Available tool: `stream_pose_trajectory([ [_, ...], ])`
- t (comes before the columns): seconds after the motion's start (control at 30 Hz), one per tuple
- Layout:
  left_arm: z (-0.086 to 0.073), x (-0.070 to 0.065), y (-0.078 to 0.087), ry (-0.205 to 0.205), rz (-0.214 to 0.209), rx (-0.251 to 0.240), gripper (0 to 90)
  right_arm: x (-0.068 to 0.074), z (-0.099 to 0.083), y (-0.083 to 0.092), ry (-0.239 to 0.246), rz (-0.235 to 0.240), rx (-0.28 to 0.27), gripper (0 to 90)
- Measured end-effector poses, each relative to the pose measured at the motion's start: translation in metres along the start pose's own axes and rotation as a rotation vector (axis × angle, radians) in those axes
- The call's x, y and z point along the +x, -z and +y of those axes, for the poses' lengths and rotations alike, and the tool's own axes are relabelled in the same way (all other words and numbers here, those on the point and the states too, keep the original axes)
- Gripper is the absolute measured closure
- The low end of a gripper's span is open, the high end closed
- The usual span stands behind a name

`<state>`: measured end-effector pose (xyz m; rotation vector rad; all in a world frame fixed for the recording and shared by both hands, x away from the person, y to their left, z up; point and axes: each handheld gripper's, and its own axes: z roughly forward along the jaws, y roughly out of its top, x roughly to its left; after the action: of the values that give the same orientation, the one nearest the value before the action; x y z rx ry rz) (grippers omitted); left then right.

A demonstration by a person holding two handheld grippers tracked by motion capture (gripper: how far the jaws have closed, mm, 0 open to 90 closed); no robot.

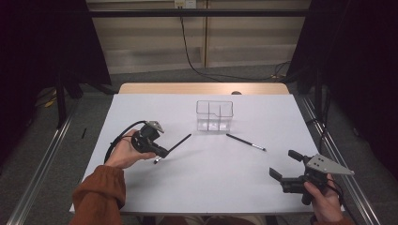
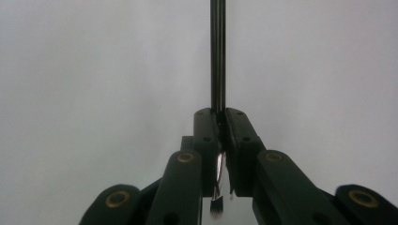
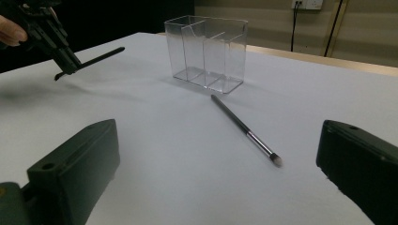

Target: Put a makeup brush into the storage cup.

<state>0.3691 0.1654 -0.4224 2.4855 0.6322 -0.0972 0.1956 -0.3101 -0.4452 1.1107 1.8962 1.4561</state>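
Left tool [image 1: 162,151] clamps one brush [image 1: 179,142] near its bristle end, handle jutting forward; right tool [image 1: 287,165] gapes apart.

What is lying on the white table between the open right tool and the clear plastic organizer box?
A thin black makeup brush lies alone between the right tool and the clear plastic organizer box, as seen in the right gripper view.

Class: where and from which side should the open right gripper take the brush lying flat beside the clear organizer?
Probably mid-handle on the brush, from above, the right gripper with one jaw each side of it: it lies flat, thin, with bare table either side.
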Motion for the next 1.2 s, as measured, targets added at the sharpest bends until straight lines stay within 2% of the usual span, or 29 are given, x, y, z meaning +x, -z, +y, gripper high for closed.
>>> stream_pose_trajectory([
  [0.03, 0.0, -0.001, 0.001, 0.001, 0.003, -0.014, 84.1, 0.0, 0.0, 0.0, 0.0, 0.0, 0.0, 0.0],
  [0.07, -0.001, -0.001, 0.003, 0.011, 0.015, -0.05, 84.0, 0.0, 0.0, 0.0, -0.001, -0.001, -0.001, 0.0],
  [0.23, -0.004, -0.004, 0.011, 0.014, 0.028, -0.13, 84.1, 0.001, 0.0, 0.001, 0.0, -0.004, -0.002, 0.0],
  [0.3, -0.006, -0.005, 0.013, 0.027, 0.034, -0.174, 84.1, 0.001, 0.0, 0.001, 0.001, -0.003, -0.001, 0.0],
  [0.33, -0.007, -0.006, 0.015, 0.025, 0.056, -0.192, 84.1, 0.001, 0.0, 0.001, 0.001, -0.004, -0.002, 0.0],
  [0.4, -0.009, -0.008, 0.019, 0.04, 0.067, -0.261, 84.0, 0.0, 0.0, 0.001, 0.002, -0.003, -0.001, 0.0],
  [0.47, -0.01, -0.009, 0.021, 0.049, 0.086, -0.287, 84.1, 0.0, 0.0, 0.001, -0.001, -0.004, -0.002, 0.0],
  [0.6, -0.013, -0.012, 0.021, 0.061, 0.087, -0.326, 84.1, 0.0, 0.0, 0.001, -0.001, -0.005, -0.004, 0.0],
  [0.7, -0.015, -0.015, 0.022, 0.046, 0.094, -0.357, 84.1, 0.0, 0.0, 0.001, -0.008, -0.007, -0.006, 0.0],
  [0.8, -0.018, -0.018, 0.023, 0.054, 0.105, -0.394, 84.1, 0.0, 0.0, 0.001, -0.008, -0.008, -0.008, 0.0],
  [0.97, -0.028, -0.023, 0.027, 0.086, 0.127, -0.47, 84.0, 0.0, 0.0, 0.001, -0.008, -0.009, -0.009, 0.0],
  [1.07, -0.033, -0.027, 0.028, 0.1, 0.127, -0.508, 84.1, -0.001, 0.0, 0.001, -0.008, -0.008, -0.012, 0.0],
  [1.2, -0.036, -0.036, 0.03, 0.093, 0.12, -0.54, 84.0, 0.0, 0.0, 0.0, 0.001, -0.007, -0.017, 0.0],
])
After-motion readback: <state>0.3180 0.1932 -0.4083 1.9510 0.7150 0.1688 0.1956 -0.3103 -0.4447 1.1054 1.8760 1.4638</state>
